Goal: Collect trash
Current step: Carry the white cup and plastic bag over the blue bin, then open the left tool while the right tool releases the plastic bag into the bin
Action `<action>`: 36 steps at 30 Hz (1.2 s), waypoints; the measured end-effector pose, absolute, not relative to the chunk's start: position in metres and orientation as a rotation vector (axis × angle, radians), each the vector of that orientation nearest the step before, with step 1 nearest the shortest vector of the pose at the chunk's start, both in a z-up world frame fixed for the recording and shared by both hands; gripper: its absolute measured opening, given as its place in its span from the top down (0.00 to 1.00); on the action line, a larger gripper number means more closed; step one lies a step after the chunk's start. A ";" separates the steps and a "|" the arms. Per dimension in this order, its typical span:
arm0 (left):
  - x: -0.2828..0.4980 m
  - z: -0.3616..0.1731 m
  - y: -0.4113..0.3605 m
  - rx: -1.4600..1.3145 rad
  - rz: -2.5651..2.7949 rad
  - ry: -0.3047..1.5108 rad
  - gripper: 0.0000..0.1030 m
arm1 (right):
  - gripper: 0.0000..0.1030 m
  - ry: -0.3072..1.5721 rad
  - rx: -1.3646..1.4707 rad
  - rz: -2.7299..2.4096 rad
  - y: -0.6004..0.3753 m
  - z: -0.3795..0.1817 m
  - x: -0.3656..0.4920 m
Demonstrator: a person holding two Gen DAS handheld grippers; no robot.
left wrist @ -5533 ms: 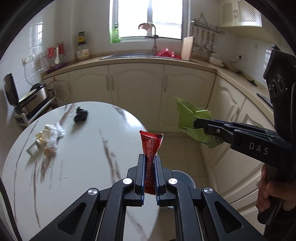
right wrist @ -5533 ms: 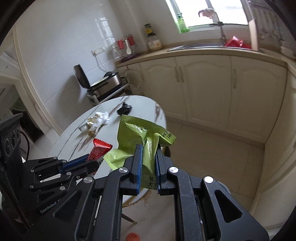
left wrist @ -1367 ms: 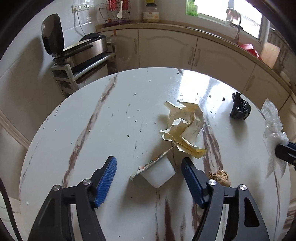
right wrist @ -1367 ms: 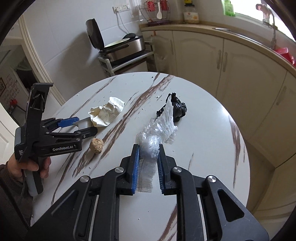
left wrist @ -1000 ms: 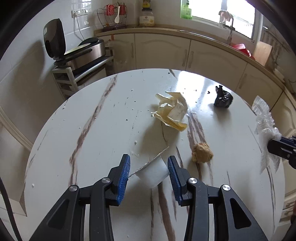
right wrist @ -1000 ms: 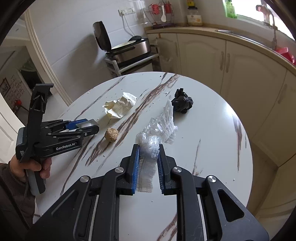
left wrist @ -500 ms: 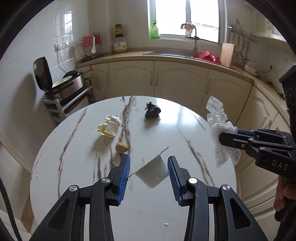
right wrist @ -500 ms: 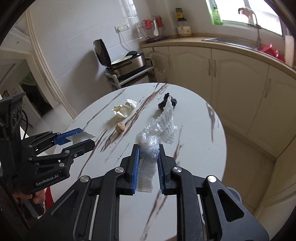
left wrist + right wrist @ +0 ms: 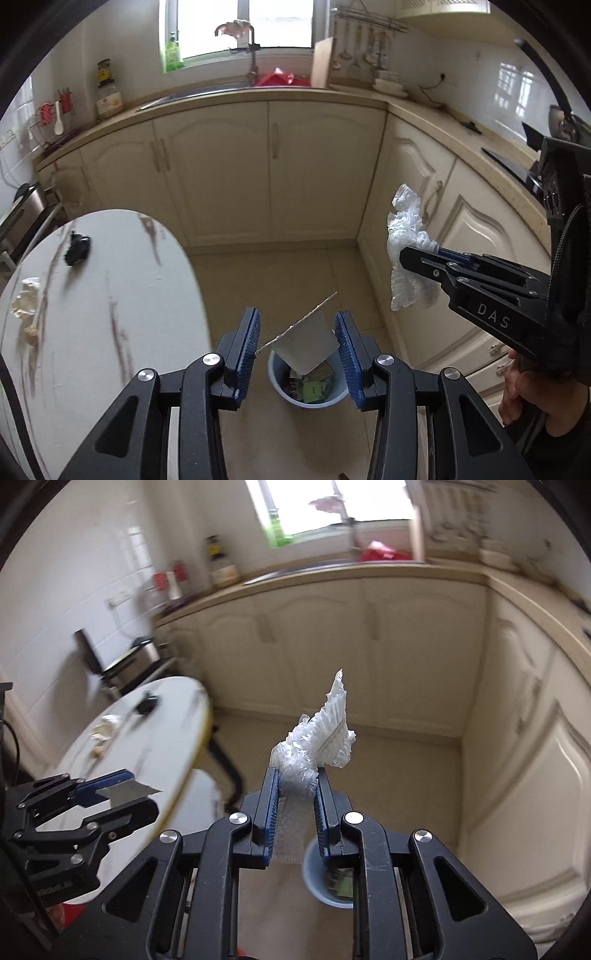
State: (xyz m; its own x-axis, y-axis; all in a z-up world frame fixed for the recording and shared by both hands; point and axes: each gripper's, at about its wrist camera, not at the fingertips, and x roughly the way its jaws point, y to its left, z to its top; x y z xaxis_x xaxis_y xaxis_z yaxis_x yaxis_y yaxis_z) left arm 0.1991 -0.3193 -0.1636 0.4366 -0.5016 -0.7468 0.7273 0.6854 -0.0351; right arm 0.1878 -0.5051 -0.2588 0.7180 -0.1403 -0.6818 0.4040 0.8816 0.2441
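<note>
While the left tool (image 9: 297, 341) grips the white cup (image 9: 307, 345) directly above the blue bin (image 9: 308, 387), the right tool (image 9: 293, 786), clamping crumpled plastic (image 9: 317, 738), sits further off.

Both wrist views angled down, sharing blue bin (image 9: 308, 400) and cabinets (image 9: 369, 635)

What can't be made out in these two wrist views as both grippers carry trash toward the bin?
- Blue bin, left wrist view: the white cup in the left gripper covers its far rim.
- Bin, right wrist view: the right gripper, shut on the clear plastic wrap, hides most of it.
- Trash left on the table: small, and motion-blurred in the right wrist view.
</note>
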 end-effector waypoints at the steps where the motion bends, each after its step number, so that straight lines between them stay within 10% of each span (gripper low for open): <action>1: 0.201 -0.173 -0.332 0.322 -0.793 0.827 0.63 | 0.83 0.720 0.414 -0.329 -0.515 -0.267 0.183; 19: 0.283 -0.308 -0.456 0.431 -0.790 1.068 0.48 | 0.83 0.885 0.639 -0.437 -0.603 -0.413 0.173; 32: 0.240 -0.230 -0.392 0.402 -0.737 0.838 0.21 | 0.79 0.941 0.666 -0.282 -0.573 -0.453 0.214; 36: 0.225 -0.209 -0.367 0.387 -0.724 0.801 0.20 | 0.27 0.935 0.680 -0.284 -0.563 -0.452 0.226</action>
State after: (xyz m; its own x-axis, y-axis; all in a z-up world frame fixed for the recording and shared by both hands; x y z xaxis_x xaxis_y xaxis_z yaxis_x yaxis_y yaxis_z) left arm 0.2248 -0.3669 -0.2089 0.4782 -0.4365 -0.7621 0.7143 0.6982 0.0483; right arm 0.2264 -0.5634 -0.4518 0.5765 0.0601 -0.8149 0.5038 0.7590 0.4124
